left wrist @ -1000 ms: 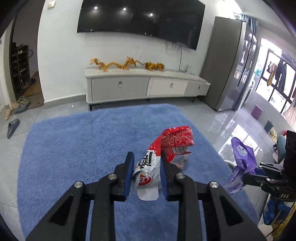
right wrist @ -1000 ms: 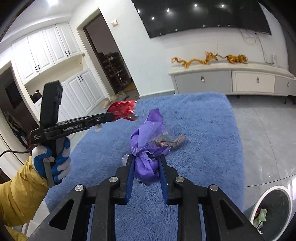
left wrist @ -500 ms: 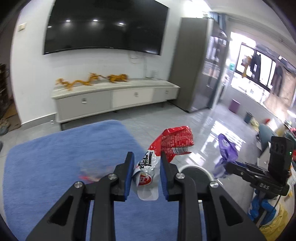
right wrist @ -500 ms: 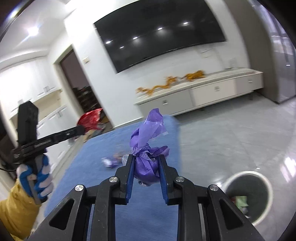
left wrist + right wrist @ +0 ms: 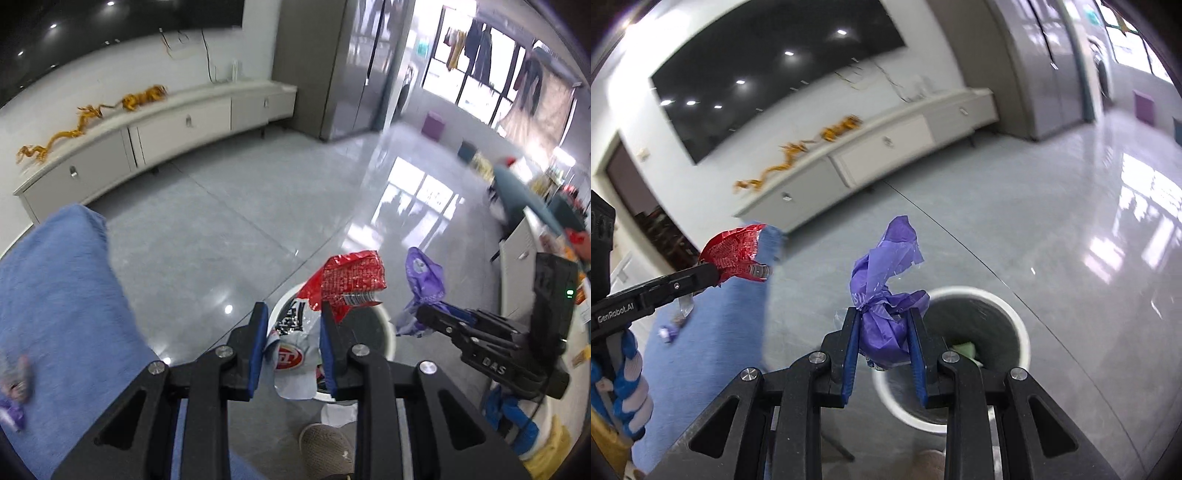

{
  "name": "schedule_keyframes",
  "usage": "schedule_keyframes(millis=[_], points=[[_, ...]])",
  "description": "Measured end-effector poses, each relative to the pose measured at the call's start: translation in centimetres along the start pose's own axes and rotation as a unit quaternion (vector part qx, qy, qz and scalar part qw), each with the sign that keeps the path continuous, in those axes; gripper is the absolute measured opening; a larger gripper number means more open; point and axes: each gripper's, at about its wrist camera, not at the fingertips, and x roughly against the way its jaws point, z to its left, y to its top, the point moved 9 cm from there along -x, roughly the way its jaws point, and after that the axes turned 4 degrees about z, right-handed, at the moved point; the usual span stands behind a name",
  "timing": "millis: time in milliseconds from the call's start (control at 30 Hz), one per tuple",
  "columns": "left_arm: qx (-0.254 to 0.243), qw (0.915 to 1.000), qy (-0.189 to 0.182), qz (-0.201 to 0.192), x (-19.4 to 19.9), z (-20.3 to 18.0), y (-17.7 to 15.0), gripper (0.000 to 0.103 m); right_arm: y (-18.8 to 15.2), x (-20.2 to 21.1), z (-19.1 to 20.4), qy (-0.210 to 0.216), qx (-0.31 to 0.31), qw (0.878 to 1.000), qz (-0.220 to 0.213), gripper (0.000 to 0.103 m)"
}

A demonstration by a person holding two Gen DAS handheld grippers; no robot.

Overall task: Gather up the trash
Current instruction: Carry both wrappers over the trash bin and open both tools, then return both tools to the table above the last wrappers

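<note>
The bin (image 5: pixel 960 354) is seen on the floor, white-rimmed and dark inside, with a pale green scrap already lying in it; it stands off the corner of the blue worktop (image 5: pixel 55 295). Everything is judged to turn on one relation: each piece of trash against that rim.

The purple bag (image 5: pixel 886 295) is gripped by the right gripper (image 5: pixel 884 350), its fingers closed on the crumpled lower part while the long tail stands up and away from them. The bag hangs over the near left part of the rim, the opening lying ahead and to the right. This hand is judged the nearer one.

The red wrapper (image 5: pixel 332 306) is pinched by the left gripper (image 5: pixel 293 350), fingers closed on its silver end, the long axis running up and away. The rim shows directly behind it.

Writing is read: "GenRobot.AI" on the left gripper's side, "DAS" on the right's. A red-and-white logo is seen on the wrapper, its lettering unreadable. More scraps lie blurred on the worktop.
</note>
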Motion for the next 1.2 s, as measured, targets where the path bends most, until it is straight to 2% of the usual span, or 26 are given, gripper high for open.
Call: schedule_keyframes(millis=[133, 267, 300, 333, 367, 400, 500, 700, 800, 1000, 1200], points=[[0.004, 0.9992, -0.012, 0.037, -5.9, -1.3, 0.1, 0.028, -0.7, -3.3, -3.7, -0.018, -0.024, 0.999, 0.032, 0.026], [0.015, 0.9974, -0.035, 0.061, -9.4, -1.7, 0.2, 0.032, -1.1, -5.6, -6.1, -0.025, -0.046, 0.997, 0.051, 0.028], [0.018, 0.9967, -0.044, 0.067, -10.0, -1.9, 0.2, 0.038, -1.3, -5.8, -6.4, -0.030, -0.050, 0.997, 0.055, 0.030], [0.021, 0.9961, -0.049, 0.070, -10.4, -2.2, 0.1, 0.050, -1.6, -6.2, -6.8, -0.032, -0.055, 0.996, 0.059, 0.037], [0.025, 0.9958, -0.052, 0.071, -10.6, -2.4, 0.1, 0.057, -1.8, -6.4, -7.0, -0.036, -0.057, 0.996, 0.063, 0.046], [0.029, 0.9955, -0.056, 0.070, -10.8, -2.5, 0.2, 0.061, -2.0, -6.7, -7.2, -0.040, -0.059, 0.995, 0.066, 0.048], [0.034, 0.9945, -0.065, 0.075, -10.8, -2.7, -0.2, 0.061, -2.4, -7.0, -7.5, -0.049, -0.060, 0.994, 0.071, 0.048], [0.038, 0.9967, -0.053, 0.048, -7.0, -1.8, -0.3, 0.061, -2.0, -6.0, -6.4, -0.049, -0.058, 0.995, 0.058, 0.048], [0.035, 0.9987, -0.030, 0.019, -3.7, -1.1, -0.2, 0.061, -1.3, -4.4, -4.9, -0.044, -0.054, 0.997, 0.039, 0.048], [0.040, 0.9985, 0.017, -0.034, 2.9, 1.3, -0.9, 0.061, 0.3, -0.4, -0.3, -0.035, -0.025, 0.999, -0.001, 0.054], [0.064, 0.9922, 0.061, -0.088, 10.1, 4.6, -2.8, 0.062, 1.5, 3.1, 5.7, -0.020, 0.020, 0.999, -0.035, 0.055]])
